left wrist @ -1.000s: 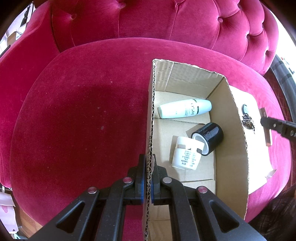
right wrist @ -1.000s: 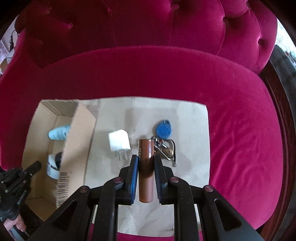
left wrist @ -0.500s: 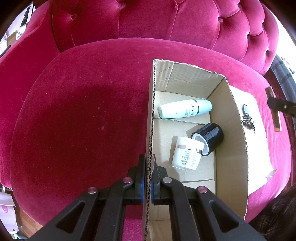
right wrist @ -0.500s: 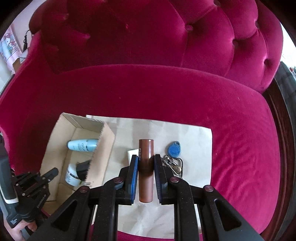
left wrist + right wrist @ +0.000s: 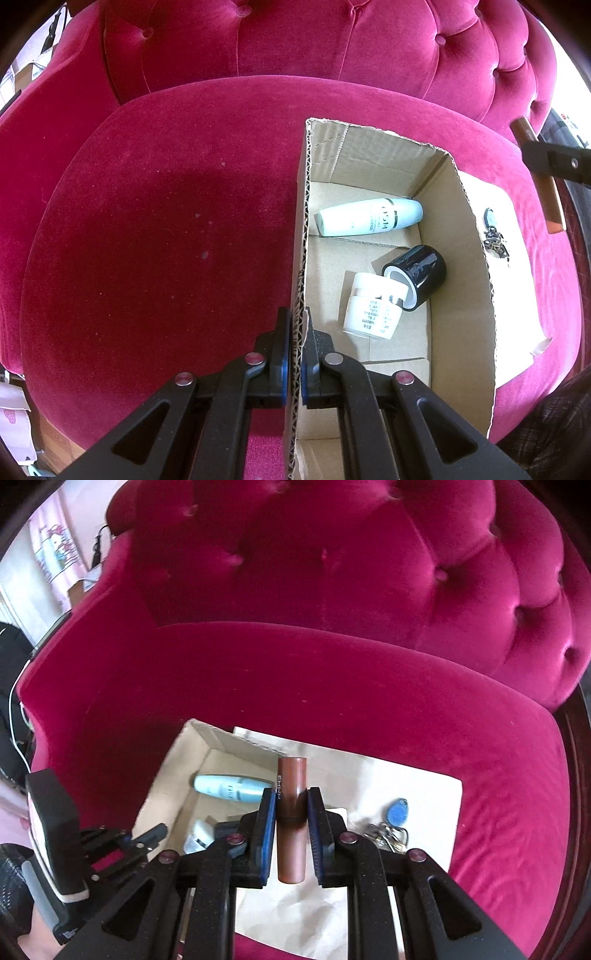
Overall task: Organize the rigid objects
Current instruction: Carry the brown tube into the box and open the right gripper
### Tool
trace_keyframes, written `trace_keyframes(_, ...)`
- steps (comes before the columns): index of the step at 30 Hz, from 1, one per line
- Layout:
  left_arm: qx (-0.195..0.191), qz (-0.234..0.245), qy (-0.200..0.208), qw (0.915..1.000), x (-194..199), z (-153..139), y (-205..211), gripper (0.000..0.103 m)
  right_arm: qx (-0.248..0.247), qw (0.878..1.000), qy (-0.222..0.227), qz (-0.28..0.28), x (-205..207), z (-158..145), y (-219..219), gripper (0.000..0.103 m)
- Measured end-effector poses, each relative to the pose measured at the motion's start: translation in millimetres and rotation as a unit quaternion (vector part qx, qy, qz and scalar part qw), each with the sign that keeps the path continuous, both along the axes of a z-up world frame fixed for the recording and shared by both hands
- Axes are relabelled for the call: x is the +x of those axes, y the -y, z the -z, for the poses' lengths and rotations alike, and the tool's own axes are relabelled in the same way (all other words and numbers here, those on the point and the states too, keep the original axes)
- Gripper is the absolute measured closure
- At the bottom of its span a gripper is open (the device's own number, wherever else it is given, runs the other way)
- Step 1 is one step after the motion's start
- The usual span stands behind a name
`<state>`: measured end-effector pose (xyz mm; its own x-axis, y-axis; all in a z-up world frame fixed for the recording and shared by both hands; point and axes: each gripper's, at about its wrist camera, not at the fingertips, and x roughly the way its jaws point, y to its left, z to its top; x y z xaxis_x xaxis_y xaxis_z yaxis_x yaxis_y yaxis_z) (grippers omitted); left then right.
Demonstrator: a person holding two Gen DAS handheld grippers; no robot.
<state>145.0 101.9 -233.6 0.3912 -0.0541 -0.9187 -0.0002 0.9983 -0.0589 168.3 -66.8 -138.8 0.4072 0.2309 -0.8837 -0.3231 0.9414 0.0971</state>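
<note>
1. Brown tube [image 5: 291, 819] now carried clear of the paper sheet [image 5: 417, 794], hanging over the right wall of the cardboard box [image 5: 469, 266] instead of low over the sheet as a second ago.
2. Left tongs [image 5: 293, 354] unmoved, pinched shut on the box's left wall, steadying it on the sofa seat [image 5: 155, 229].
3. Inside the box, unchanged: pale bottle [image 5: 369, 217] lying on its side, white jar [image 5: 373, 308] touching the black jar [image 5: 419, 275].
4. Right tongs [image 5: 291, 814] clamped on the tube's middle, raised and swung leftward toward the box.
5. Left behind on the sheet: blue key fob [image 5: 397, 810] with its keys, plus a white item mostly hidden behind the tongs.
6. Likely meaning: pick-up done, carry nearly over; lowering and release into the box probably next.
</note>
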Motion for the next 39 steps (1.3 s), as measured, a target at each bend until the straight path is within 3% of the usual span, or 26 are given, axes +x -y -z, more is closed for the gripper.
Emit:
trace_keyframes(19,0.000,0.000,0.001,1.0000,0.2,0.4,0.5,0.099,0.008,0.997,-0.033,-0.065,7.2,10.4,-58.6,0.086)
trace_keyframes(39,0.000,-0.001,0.001,1.0000,-0.1,1.2,-0.5,0.099,0.031,0.995,-0.078,-0.053,22.7,38.4,-71.1,0.086)
